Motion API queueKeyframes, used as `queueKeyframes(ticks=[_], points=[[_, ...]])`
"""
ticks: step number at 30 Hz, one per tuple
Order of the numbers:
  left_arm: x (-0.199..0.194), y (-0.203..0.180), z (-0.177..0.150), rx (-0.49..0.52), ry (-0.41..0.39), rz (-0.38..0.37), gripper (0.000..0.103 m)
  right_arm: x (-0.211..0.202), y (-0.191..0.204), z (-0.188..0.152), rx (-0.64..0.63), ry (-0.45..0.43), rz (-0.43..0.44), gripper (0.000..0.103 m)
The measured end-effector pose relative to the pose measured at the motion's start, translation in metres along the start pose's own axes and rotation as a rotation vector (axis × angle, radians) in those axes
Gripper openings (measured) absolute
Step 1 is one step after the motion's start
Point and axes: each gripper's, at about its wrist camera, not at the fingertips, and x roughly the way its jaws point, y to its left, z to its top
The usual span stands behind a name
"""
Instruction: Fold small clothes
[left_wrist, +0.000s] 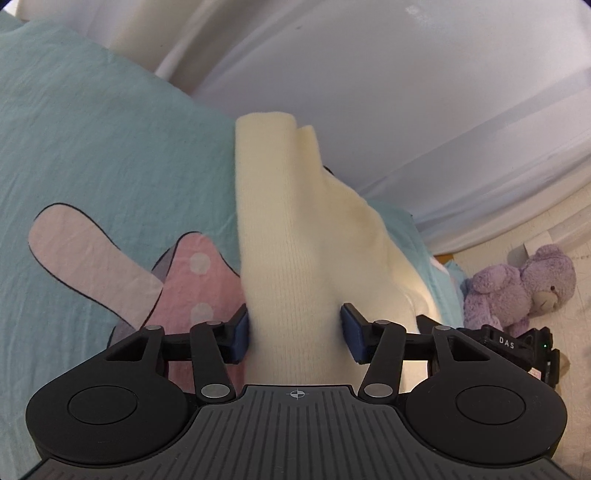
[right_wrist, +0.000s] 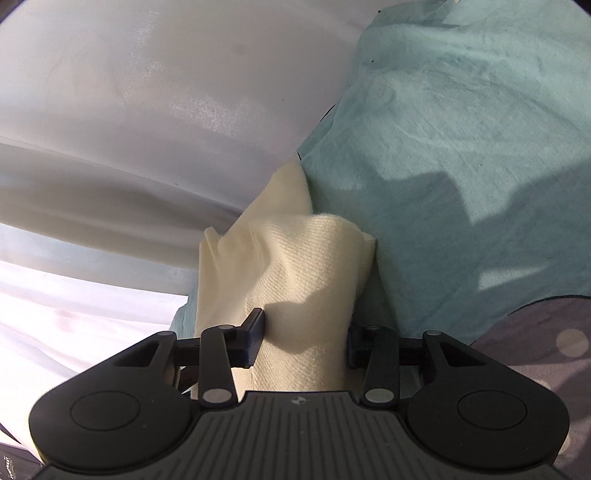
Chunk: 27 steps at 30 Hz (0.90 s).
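A cream knit garment (left_wrist: 288, 229) runs as a long folded band away from my left gripper (left_wrist: 295, 332) over the teal bed sheet (left_wrist: 92, 147). Both blue pads touch its sides, so the gripper is shut on the bunched cloth. In the right wrist view the same cream garment (right_wrist: 314, 258) rises as a rumpled fold between the jaws of my right gripper (right_wrist: 304, 341), with a pad against each side of it. The cloth's near end is hidden under each gripper body.
The sheet carries a pink mushroom print (left_wrist: 184, 280). A purple teddy bear (left_wrist: 524, 288) lies off the bed at the right, beside a black device (left_wrist: 517, 347). White draped fabric (right_wrist: 129, 129) borders the teal sheet (right_wrist: 461, 147).
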Motion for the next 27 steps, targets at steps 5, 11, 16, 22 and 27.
queueKeyframes(ticks=[5, 11, 16, 22, 27], points=[[-0.014, -0.007, -0.001, 0.004, -0.023, -0.018, 0.038, -0.002, 0.018, -0.009, -0.048, -0.037, 0.01, 0.031], [-0.073, -0.025, -0.01, 0.05, -0.09, -0.058, 0.034, -0.002, 0.053, -0.032, -0.076, -0.032, 0.096, 0.027], [-0.14, -0.015, -0.032, 0.049, -0.149, 0.022, 0.034, 0.024, 0.08, -0.075, -0.088, 0.082, 0.158, 0.027], [-0.172, 0.018, -0.07, 0.009, -0.157, 0.32, 0.04, 0.06, 0.109, -0.127, -0.185, 0.207, 0.074, 0.037], [-0.195, 0.026, -0.074, 0.038, -0.292, 0.423, 0.055, 0.031, 0.15, -0.132, -0.422, -0.073, -0.254, 0.044]])
